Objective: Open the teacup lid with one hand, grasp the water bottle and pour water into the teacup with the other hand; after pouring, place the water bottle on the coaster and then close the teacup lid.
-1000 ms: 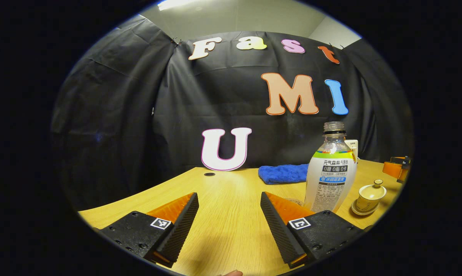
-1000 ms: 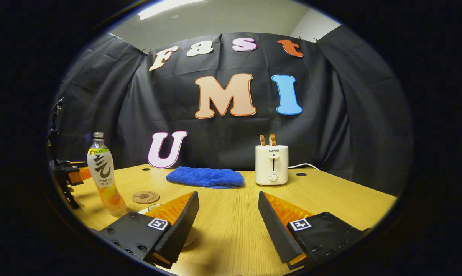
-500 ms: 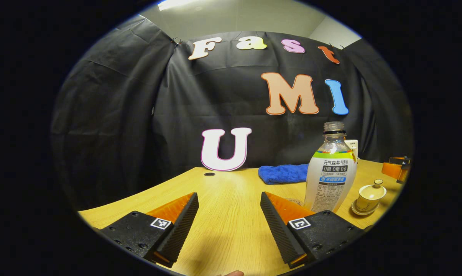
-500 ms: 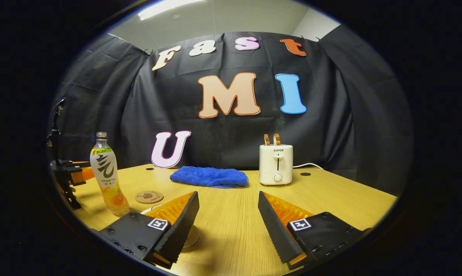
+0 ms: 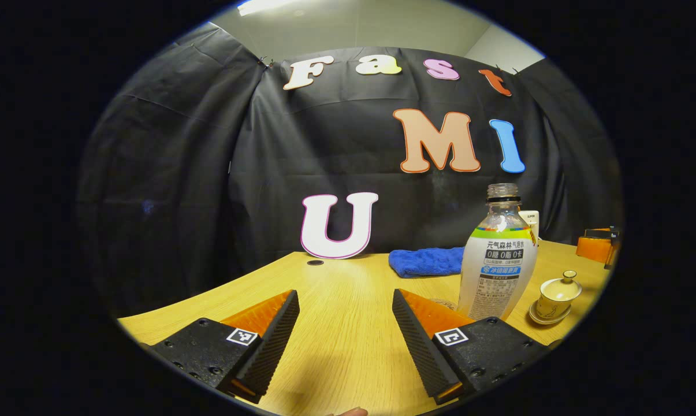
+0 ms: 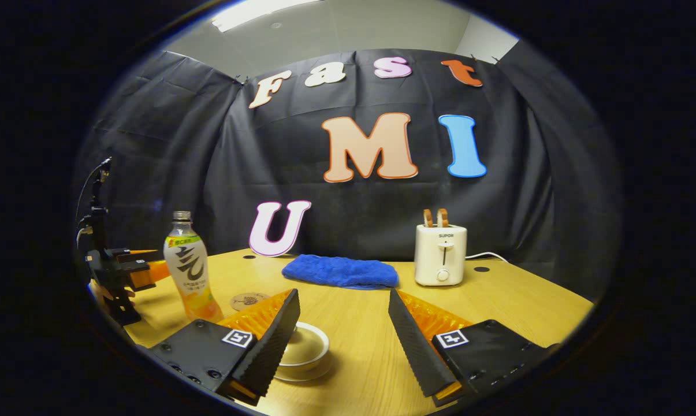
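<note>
In the left gripper view, a clear water bottle (image 5: 498,254) with no cap stands just right of my open left gripper (image 5: 345,297). A lidded cream teacup (image 5: 558,290) sits on its saucer further right. My right gripper (image 6: 343,297) is open and hovers close over the teacup (image 6: 307,345), which lies low between its fingers, half hidden by the left finger. In the right gripper view the bottle (image 6: 189,274) stands at the left, and a round coaster (image 6: 248,301) lies beside it. The left gripper (image 6: 125,270) shows beyond the bottle.
A folded blue towel (image 6: 341,271) lies at the back of the wooden table (image 6: 498,300). A white toaster (image 6: 440,254) holding bread slices stands at the back right. The black cloth wall closes the table off behind.
My right gripper has swung left and forward, bringing the teacup into sight between its fingers. The left gripper and the bottle have stayed still.
</note>
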Demonstrator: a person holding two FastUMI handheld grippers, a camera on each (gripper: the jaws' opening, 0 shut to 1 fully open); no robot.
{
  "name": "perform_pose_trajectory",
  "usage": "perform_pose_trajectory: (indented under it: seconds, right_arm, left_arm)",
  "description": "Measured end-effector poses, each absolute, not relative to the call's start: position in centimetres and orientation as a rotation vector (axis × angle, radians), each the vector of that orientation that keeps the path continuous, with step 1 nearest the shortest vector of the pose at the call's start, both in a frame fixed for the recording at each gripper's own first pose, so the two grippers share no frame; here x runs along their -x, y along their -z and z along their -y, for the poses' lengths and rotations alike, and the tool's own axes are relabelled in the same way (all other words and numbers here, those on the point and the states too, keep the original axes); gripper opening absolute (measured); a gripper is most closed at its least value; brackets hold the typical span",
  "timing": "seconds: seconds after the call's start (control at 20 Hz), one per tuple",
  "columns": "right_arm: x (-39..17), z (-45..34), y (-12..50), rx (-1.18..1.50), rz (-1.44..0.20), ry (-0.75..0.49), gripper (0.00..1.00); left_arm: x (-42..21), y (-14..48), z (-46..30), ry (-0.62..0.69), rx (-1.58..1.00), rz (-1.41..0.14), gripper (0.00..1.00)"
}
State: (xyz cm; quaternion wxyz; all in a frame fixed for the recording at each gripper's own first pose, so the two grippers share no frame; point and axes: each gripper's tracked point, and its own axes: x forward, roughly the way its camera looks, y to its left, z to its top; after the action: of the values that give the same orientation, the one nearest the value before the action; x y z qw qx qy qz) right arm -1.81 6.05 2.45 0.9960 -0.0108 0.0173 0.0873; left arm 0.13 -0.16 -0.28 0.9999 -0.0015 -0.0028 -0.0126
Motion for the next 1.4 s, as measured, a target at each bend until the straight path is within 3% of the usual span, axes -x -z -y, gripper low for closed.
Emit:
perform_pose_trajectory:
  seconds: [0.05,0.1,0.65,0.75,0.9,1.0,1.2,1.35,1.4]
  right_arm:
    - [1.9,-6.7,-2.2,0.035,-0.043,-0.191,0.94]
    - [2.0,-7.2,-2.1,0.051,-0.050,-0.203,0.98]
    - [1.9,-10.3,1.3,0.098,-0.162,-0.285,0.96]
    - [1.7,-10.4,1.7,0.091,-0.182,-0.286,0.79]
    - [1.4,-10.6,2.4,0.091,-0.204,-0.290,0.80]
    - [1.4,-10.5,2.3,0.091,-0.202,-0.291,0.58]
    - [1.8,-10.8,2.3,0.088,-0.214,-0.307,0.57]
    - [1.5,-11.1,2.6,0.105,-0.210,-0.304,0.36]
    - [1.6,-11.0,2.5,0.111,-0.212,-0.306,0.36]
  left_arm:
    - [-0.1,0.2,0.1,0.025,0.003,0.005,0.95]
    - [-0.1,0.3,0.1,0.025,0.003,0.005,0.95]
    - [-0.1,0.3,0.1,0.028,0.003,0.005,0.95]
    - [-0.1,0.3,0.2,0.028,0.003,0.005,0.95]
    - [-0.1,0.3,0.2,0.028,0.003,0.005,0.95]
    - [-0.1,0.3,0.2,0.028,0.003,0.005,0.95]
    - [-0.1,0.3,0.2,0.028,0.002,0.006,0.95]
    - [-0.1,0.3,0.2,0.028,0.002,0.006,0.95]
    - [-0.1,0.3,0.2,0.028,0.002,0.006,0.95]
